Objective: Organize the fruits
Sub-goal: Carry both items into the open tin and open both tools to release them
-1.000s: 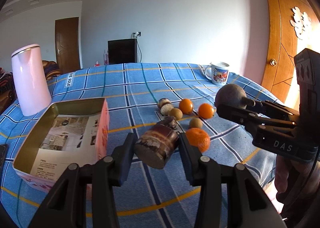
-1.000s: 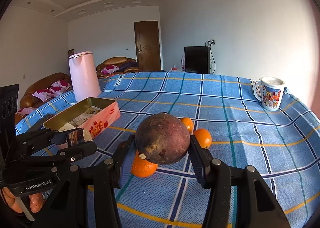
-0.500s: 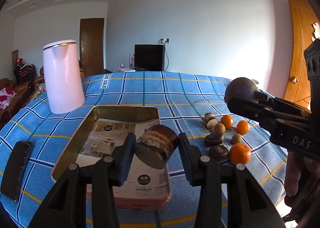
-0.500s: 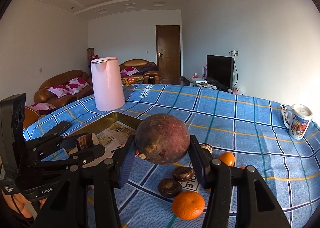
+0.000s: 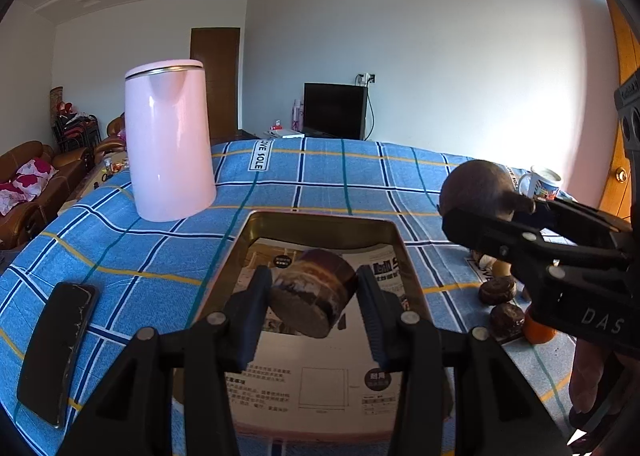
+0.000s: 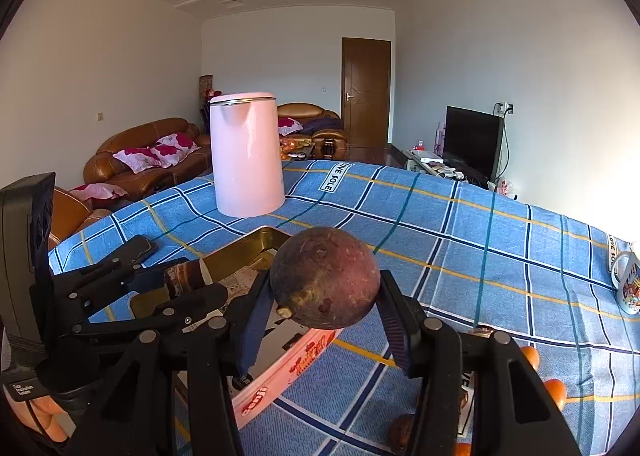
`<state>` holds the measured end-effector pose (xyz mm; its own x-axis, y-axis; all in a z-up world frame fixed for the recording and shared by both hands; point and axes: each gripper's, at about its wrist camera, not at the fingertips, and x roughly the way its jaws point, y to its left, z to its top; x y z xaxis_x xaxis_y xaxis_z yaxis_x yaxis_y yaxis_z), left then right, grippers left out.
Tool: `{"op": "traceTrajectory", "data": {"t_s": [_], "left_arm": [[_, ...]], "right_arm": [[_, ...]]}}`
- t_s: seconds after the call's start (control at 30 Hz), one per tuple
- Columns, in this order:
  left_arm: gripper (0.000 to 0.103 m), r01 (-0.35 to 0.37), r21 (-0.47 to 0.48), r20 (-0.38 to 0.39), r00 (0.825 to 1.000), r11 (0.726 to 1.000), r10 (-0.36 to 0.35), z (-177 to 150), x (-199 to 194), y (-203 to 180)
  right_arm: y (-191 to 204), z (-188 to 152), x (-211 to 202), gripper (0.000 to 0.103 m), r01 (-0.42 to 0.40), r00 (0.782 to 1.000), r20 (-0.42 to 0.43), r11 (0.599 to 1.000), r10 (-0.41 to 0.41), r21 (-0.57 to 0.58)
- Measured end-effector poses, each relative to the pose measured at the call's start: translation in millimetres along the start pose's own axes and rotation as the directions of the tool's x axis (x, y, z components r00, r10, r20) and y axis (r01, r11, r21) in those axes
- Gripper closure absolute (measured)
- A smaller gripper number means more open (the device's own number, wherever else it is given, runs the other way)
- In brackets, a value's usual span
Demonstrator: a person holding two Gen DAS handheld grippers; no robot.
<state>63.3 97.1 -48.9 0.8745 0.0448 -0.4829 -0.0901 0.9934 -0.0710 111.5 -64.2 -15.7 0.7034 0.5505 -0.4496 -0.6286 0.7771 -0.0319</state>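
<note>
My left gripper point(image 5: 314, 306) is shut on a dark brown cut fruit piece point(image 5: 314, 292) and holds it above the open pink tin point(image 5: 320, 222), which is lined with printed paper. My right gripper point(image 6: 324, 312) is shut on a round dark brown fruit point(image 6: 325, 283), held above the tin's right side point(image 6: 288, 372). The right gripper also shows in the left wrist view point(image 5: 520, 232), with its fruit point(image 5: 478, 186). Small dark fruits point(image 5: 498, 290) and an orange point(image 5: 538, 330) lie on the blue checked cloth right of the tin.
A tall pink kettle point(image 5: 170, 140) stands behind the tin to the left. A black phone point(image 5: 56, 348) lies at the left table edge. A printed mug point(image 6: 628, 282) stands at the far right. Sofas point(image 6: 140, 160) lie beyond the table.
Both grippers have swung left with their fruits, from over the loose fruits to over the tin. The tin now sits centred under the left gripper.
</note>
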Motion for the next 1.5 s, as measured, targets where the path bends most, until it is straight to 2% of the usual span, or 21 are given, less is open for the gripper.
{"op": "traceTrajectory", "data": {"t_s": [0.5,0.87,1.27,1.37,1.47,1.5], "left_arm": [[0.058,-0.049,-0.008,-0.061,0.997,0.999,0.048,-1,23,26],[0.058,-0.065,0.002,-0.098,0.993,0.998,0.065,-4,30,30],[0.058,-0.068,0.004,-0.095,0.993,0.998,0.068,-4,29,29],[0.056,-0.067,0.002,-0.080,0.995,0.998,0.067,-4,25,29],[0.046,-0.072,0.004,-0.058,0.996,0.997,0.072,-3,16,27],[0.040,-0.078,0.009,-0.047,0.996,0.997,0.078,-2,13,26]], "right_arm": [[20,-6,59,0.049,-0.017,0.993,-0.118,1.000,0.014,-0.022],[26,-11,79,0.049,-0.014,0.984,-0.176,0.998,0.004,-0.054],[26,-10,81,0.049,-0.015,0.983,-0.183,0.997,0.001,-0.079],[27,-10,78,0.044,0.014,0.985,-0.170,0.996,-0.029,-0.089],[21,-9,70,0.039,0.011,0.988,-0.154,0.998,-0.022,-0.068],[19,-10,66,0.037,0.004,0.989,-0.148,0.998,-0.013,-0.058]]}}
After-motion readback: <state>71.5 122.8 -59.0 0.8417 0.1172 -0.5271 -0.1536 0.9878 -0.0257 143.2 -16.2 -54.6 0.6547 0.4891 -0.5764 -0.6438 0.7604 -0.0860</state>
